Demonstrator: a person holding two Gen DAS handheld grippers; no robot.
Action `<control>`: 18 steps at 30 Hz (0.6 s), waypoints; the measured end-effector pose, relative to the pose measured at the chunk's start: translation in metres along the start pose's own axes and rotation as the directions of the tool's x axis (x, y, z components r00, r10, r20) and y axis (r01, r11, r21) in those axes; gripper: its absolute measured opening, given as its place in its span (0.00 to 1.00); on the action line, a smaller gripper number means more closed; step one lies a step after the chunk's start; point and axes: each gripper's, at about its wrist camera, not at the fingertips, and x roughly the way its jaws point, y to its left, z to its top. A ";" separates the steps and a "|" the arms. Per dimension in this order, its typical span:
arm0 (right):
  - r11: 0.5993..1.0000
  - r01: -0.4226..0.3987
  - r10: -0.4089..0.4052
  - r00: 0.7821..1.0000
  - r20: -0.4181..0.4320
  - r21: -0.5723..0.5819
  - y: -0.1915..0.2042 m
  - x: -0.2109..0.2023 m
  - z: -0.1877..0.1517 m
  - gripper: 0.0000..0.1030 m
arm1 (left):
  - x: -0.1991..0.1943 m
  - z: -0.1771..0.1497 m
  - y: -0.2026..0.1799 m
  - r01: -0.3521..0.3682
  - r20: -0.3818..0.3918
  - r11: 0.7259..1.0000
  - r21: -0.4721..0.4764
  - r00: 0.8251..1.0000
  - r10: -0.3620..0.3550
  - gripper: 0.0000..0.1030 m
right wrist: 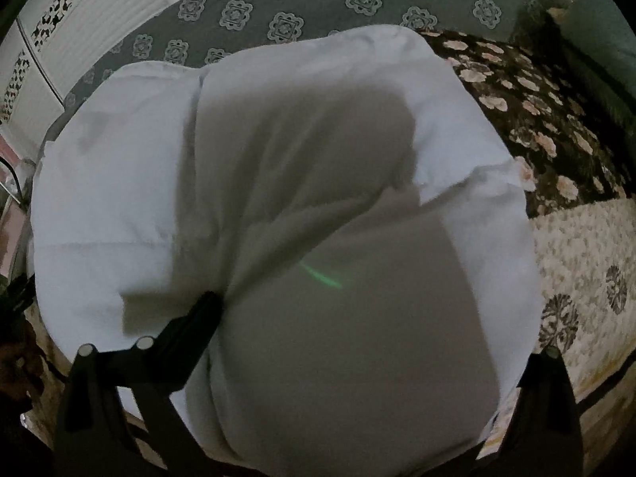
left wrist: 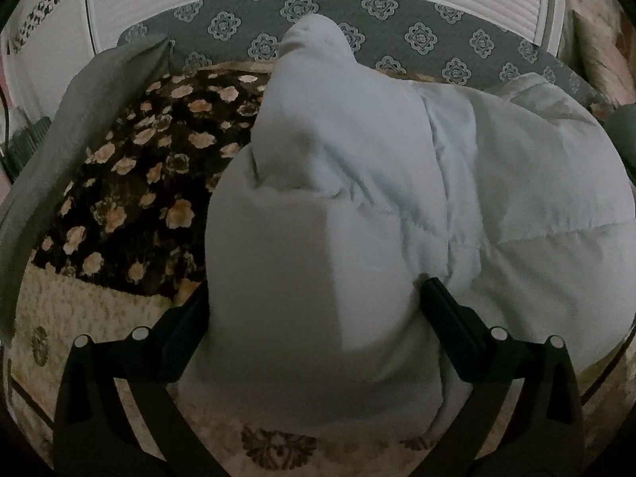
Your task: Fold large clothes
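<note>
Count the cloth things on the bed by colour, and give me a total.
White puffy garment: 1
Dark blanket with pale flowers: 1
Grey patterned cover: 1
Cream patterned blanket: 1
Plain grey cloth at the left edge: 1
Total: 5

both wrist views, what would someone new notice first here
A puffy white padded garment fills the middle of both views, bulging between the prongs of the left claw and the right claw. Beside it lies a dark blanket with pale flowers, at left in the left wrist view, on a cream patterned cover.
</note>
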 end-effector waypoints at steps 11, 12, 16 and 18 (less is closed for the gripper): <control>0.994 0.061 -0.044 0.981 0.187 -0.085 0.016 -0.049 0.021 0.19 | -0.014 0.004 0.001 0.089 0.008 0.996 -0.014 0.996 -0.088 0.67; 0.989 0.093 -0.064 0.969 0.240 -0.112 0.023 -0.060 0.024 0.17 | -0.022 0.008 0.002 0.133 0.036 0.990 -0.038 0.991 -0.132 0.56; 0.938 0.309 -0.172 0.806 0.567 -0.155 0.054 -0.139 0.029 0.16 | -0.064 0.026 -0.012 0.237 0.154 0.971 -0.009 0.960 -0.233 0.24; 0.901 0.410 -0.254 0.764 0.593 -0.143 0.050 -0.146 0.032 0.19 | -0.077 0.026 -0.033 0.260 0.185 0.963 0.069 0.945 -0.269 0.24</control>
